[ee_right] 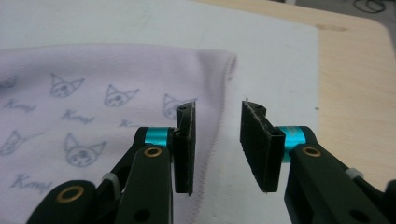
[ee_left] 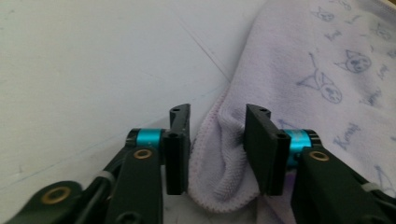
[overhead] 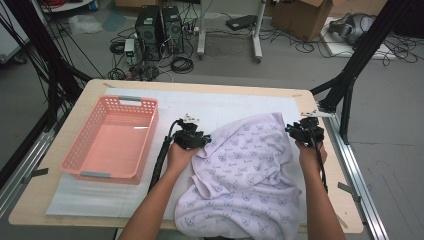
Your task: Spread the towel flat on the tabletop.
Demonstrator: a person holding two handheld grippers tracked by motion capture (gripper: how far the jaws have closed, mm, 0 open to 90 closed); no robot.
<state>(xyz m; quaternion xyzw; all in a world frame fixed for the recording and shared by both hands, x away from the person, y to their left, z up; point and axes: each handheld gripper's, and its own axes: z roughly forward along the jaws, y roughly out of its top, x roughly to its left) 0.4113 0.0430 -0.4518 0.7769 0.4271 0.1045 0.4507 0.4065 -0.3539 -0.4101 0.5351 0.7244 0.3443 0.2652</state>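
A: How were the hands placed?

B: Both forearms came in from the near edge. The left hand (overhead: 179, 154) held the left gripper (overhead: 192, 137) at the left edge of the lilac towel (overhead: 247, 170), and the right hand (overhead: 309, 155) held the right gripper (overhead: 303, 131) at the towel's far right corner. Both pointed toward the far side and down at the desk (overhead: 320, 107).

A: And the jaws?

B: On the left gripper (ee_left: 217, 140) they stood spread, with a bunched fold of the towel (ee_left: 303, 70) between them; I could not tell whether the pads pressed on it. The right gripper (ee_right: 217, 140) was spread too, straddling the hemmed edge of the towel (ee_right: 93, 84) without pinching it.

A: The surface and the room?

B: The towel, printed with little cat faces, lay rumpled on the right half of a white mat (overhead: 225, 105) covering the wooden desk, its near end hanging over the near edge. A pink basket (overhead: 112, 140) sat on the left, well apart from it. Beyond the desk were a grey floor, two black computer towers (overhead: 160, 27), tangled cables (overhead: 182, 65) and a cardboard box (overhead: 305, 17).

A: What did the close views add?

B: The left gripper view showed the towel's looped weave and curled edge. The right gripper view showed the stitched hem and bare wood (ee_right: 355, 79) to the right of the mat (ee_right: 275, 60).
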